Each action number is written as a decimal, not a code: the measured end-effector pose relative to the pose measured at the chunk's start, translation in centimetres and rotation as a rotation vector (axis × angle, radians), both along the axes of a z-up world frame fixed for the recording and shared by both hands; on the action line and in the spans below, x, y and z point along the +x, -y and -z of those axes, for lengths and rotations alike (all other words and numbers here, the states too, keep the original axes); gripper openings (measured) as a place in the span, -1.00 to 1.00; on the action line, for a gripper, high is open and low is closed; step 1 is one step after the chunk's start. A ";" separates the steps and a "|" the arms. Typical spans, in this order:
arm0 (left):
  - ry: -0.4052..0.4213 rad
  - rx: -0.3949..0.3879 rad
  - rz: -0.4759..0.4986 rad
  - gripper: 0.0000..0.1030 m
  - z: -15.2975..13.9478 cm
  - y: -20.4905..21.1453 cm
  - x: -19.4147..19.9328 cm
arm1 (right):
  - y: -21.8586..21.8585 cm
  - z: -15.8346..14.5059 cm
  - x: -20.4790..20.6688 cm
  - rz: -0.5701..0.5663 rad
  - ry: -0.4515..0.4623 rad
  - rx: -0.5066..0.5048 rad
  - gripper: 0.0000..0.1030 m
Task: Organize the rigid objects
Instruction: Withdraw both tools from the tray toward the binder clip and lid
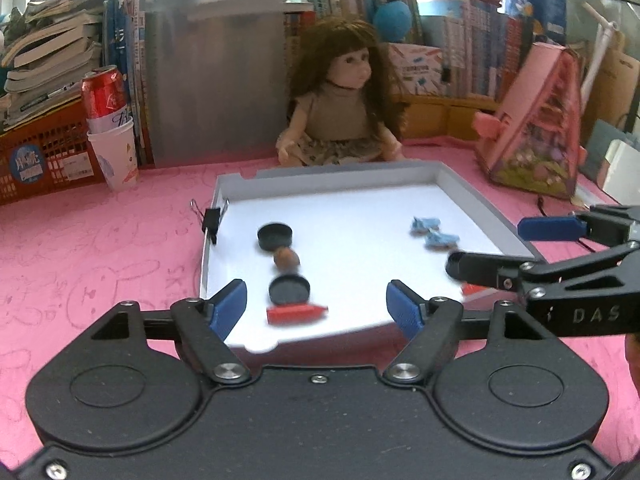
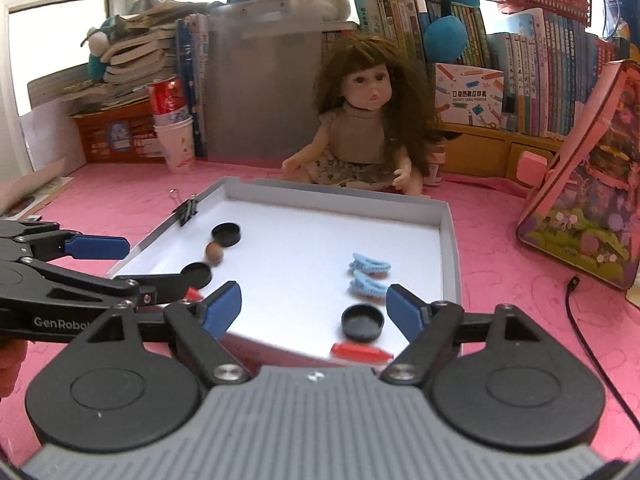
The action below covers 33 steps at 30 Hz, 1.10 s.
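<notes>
Pink tabletop (image 2: 500,240), doll (image 2: 368,120) behind white tray (image 2: 450,240), binder clip (image 2: 187,210) on rim, both jaws open, empty.

Both claws (image 1: 316,306) (image 2: 314,306) — empty, agape

Both views are fisheye cameras mounted just behind a gripper, looking forward and slightly down along its two blue-padded fingers. The left wrist view sits near the near-left corner of the white tray (image 1: 480,200), with the other gripper entering at the right edge of the frame. The right wrist view sits near the tray's (image 2: 450,240) near-right corner, the other gripper entering at the left edge. Both share the tray, the doll (image 1: 340,100) (image 2: 368,112) behind it at upper centre, the pink tablecloth (image 1: 100,260) (image 2: 520,280) and the bookshelf clutter.
</notes>
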<state>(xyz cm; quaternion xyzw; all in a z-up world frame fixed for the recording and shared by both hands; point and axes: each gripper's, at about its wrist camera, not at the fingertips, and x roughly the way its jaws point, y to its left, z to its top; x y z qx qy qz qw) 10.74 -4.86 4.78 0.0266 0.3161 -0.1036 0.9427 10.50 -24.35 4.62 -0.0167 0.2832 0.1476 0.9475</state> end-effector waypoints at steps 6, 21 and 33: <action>0.011 0.019 0.038 0.49 0.4 -0.2 -2.8 | 0.7 0.4 -2.1 -0.002 0.007 0.020 0.70; -0.047 0.033 0.110 0.57 2.7 -2.5 -7.7 | 0.8 2.9 -6.2 -0.117 0.014 0.003 0.75; -0.067 0.034 0.176 0.55 4.8 -1.6 -8.9 | -0.1 5.2 -8.8 -0.227 0.001 -0.058 0.76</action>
